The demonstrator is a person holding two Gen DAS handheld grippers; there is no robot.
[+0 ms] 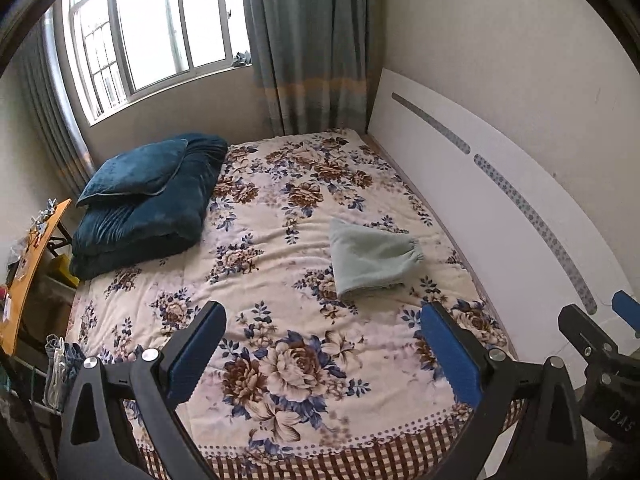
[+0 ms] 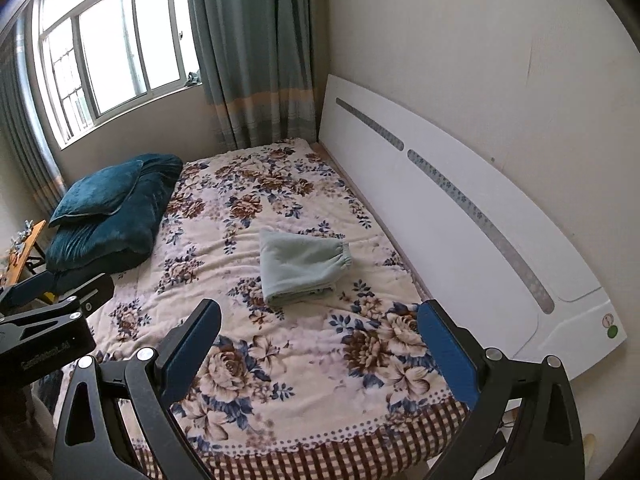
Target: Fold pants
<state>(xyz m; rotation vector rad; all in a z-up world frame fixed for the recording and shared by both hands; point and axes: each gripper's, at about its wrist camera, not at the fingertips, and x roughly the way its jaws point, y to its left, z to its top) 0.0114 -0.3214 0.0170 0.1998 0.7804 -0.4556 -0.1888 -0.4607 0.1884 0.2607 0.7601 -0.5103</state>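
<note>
Left wrist view: I see my left tongs [image 1: 324, 344] spread wide, holding nothing. My right tongs [image 2: 320, 340] are spread wide too. The green pants [image 1: 374, 258] lie folded on the flowery bed cover [image 1: 280, 216], at about 1 o'clock from the tongs, well apart.

The pants [image 2: 302, 266] are plain pale green. The blanket [image 2: 280, 360] under them is cream with brown roses and blue leaves; its near edge has a dotted border, then brown-and-white check. The pillow [image 1: 132, 172] and quilt [image 1: 160, 216] are dark teal. The headboard [image 2: 460, 216] is white with a grey flowered stripe. The curtain [image 2: 256, 52] is grey-green with a tan band. Both grippers [image 1: 324, 354] [image 2: 320, 354] are black with blue pads.
</note>
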